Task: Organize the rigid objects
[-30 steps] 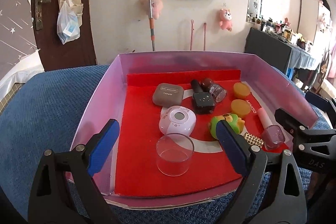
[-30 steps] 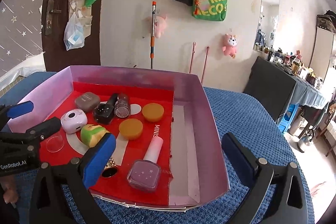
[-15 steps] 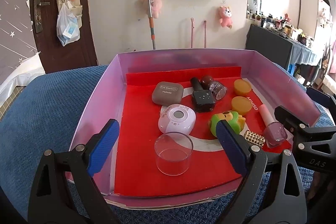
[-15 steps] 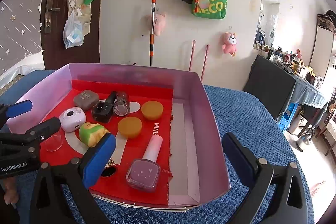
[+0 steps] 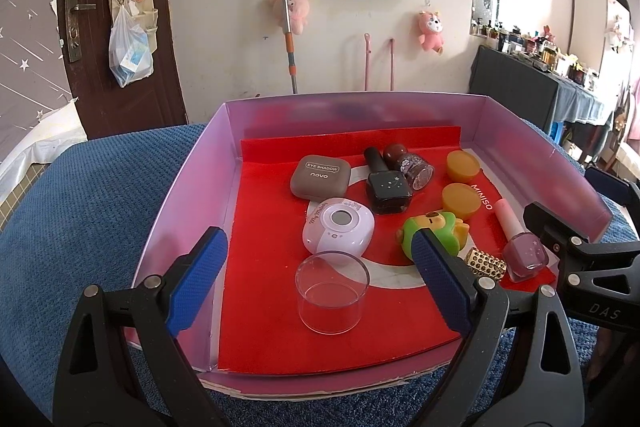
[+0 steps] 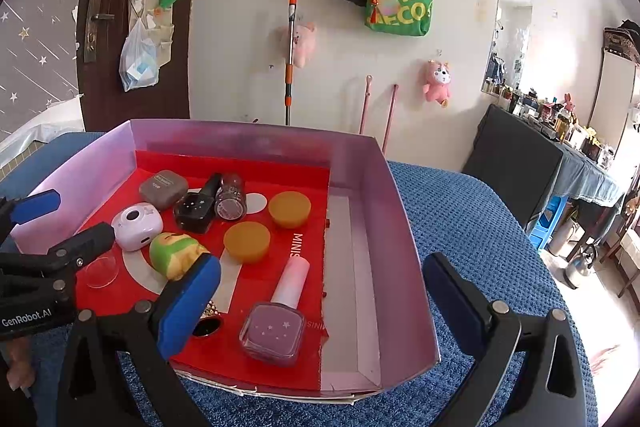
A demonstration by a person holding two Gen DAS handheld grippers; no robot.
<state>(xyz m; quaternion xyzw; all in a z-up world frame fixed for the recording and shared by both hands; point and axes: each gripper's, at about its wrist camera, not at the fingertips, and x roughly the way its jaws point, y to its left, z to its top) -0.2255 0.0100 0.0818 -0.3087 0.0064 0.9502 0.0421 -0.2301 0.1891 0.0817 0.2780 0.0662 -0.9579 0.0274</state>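
A pink box (image 5: 192, 187) with a red liner holds the objects. My left gripper (image 5: 318, 283) is open at the box's near edge. A clear cup (image 5: 332, 295) stands between its blue pads, and neither pad touches it. Behind the cup are a lilac round device (image 5: 338, 229), a brown eye-shadow compact (image 5: 320, 175), a black polish bottle (image 5: 386, 187), a glitter bottle (image 5: 412, 167), two orange caps (image 5: 462, 201) and a green toy (image 5: 434, 227). My right gripper (image 6: 320, 301) is open over the near right corner. A pink nail polish bottle (image 6: 276, 327) lies untouched between its fingers.
A gold studded tube (image 5: 484, 263) lies beside the pink bottle. The box rests on a blue textured cover (image 6: 460, 219). A bare pink strip (image 6: 352, 267) runs along the box's right side. A person's hand (image 6: 18, 371) shows at the lower left of the right wrist view.
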